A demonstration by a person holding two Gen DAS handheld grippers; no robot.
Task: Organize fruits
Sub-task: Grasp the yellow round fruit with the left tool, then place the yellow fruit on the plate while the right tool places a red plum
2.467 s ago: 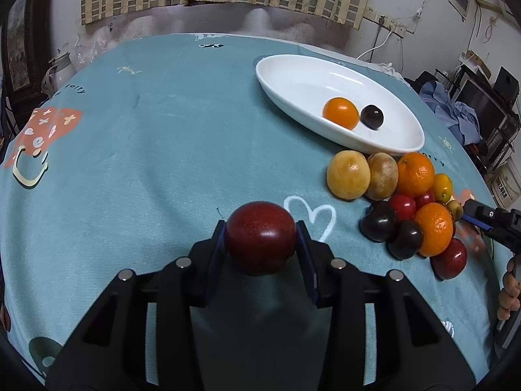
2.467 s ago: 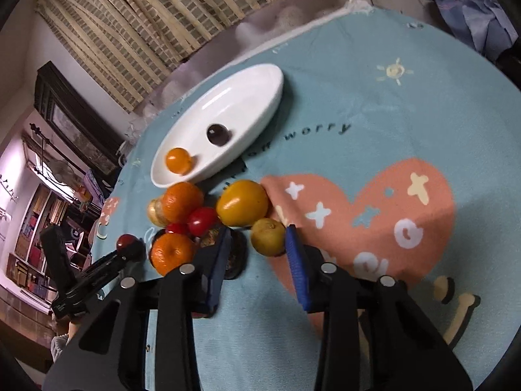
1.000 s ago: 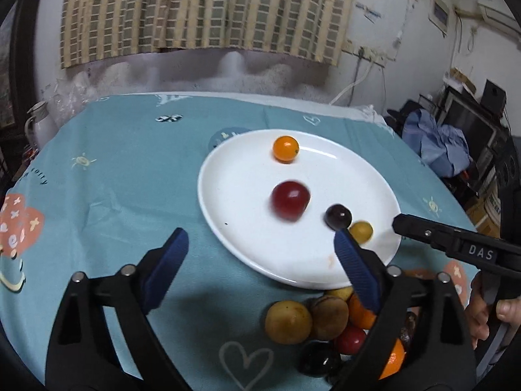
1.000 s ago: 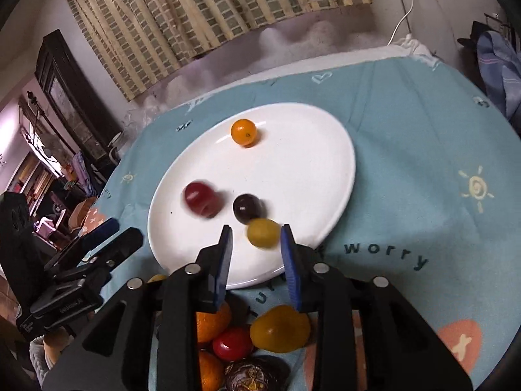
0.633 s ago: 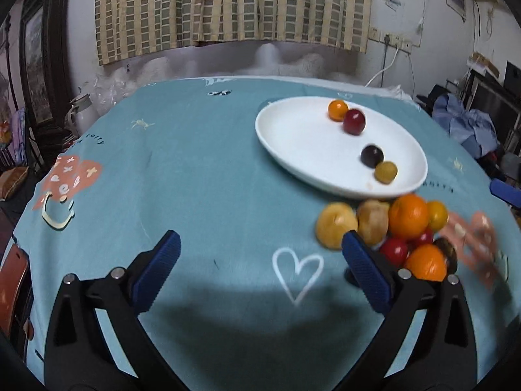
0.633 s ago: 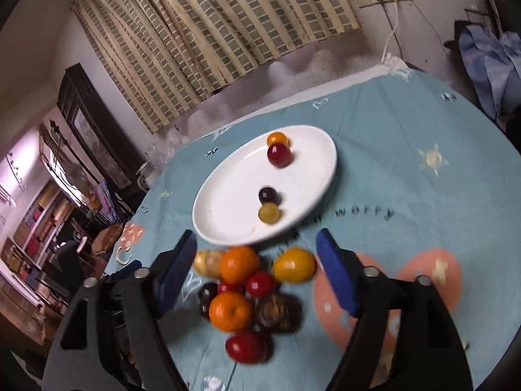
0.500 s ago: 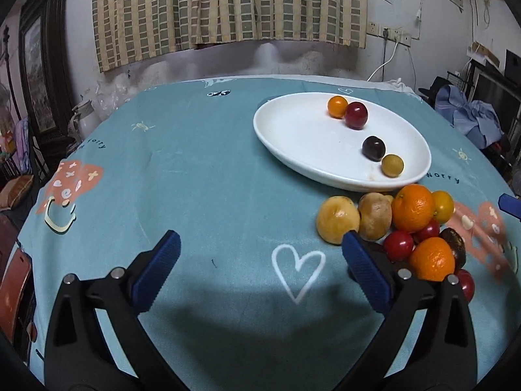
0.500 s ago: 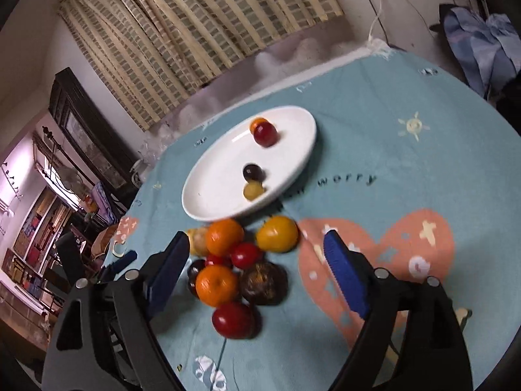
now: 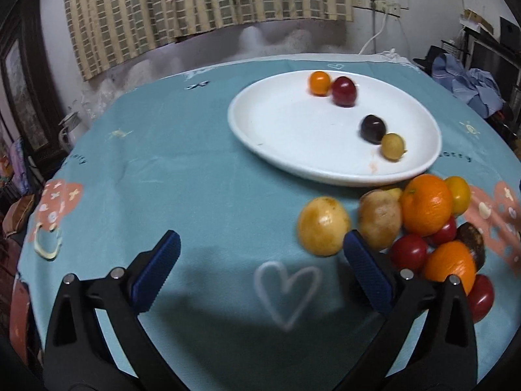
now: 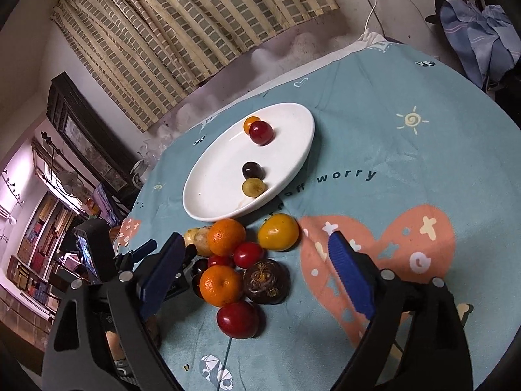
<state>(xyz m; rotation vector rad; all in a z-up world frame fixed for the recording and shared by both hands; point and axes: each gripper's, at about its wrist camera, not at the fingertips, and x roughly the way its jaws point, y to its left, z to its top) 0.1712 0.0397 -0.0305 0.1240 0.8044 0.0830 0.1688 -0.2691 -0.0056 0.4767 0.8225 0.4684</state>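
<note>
Since both fruits now lie on the white plate, the left gripper gapes empty; the right gripper is opening, empty too.

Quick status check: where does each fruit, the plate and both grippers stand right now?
White plate: on the tablecloth, four fruits in it.
Orange tomato: on plate, touching red plum.
Dark plum: on plate, beside yellow-green fruit.
Fruit pile: on the cloth, outside the plate.
Left gripper: open, empty.
Right gripper: opening, nothing gripped.
</note>
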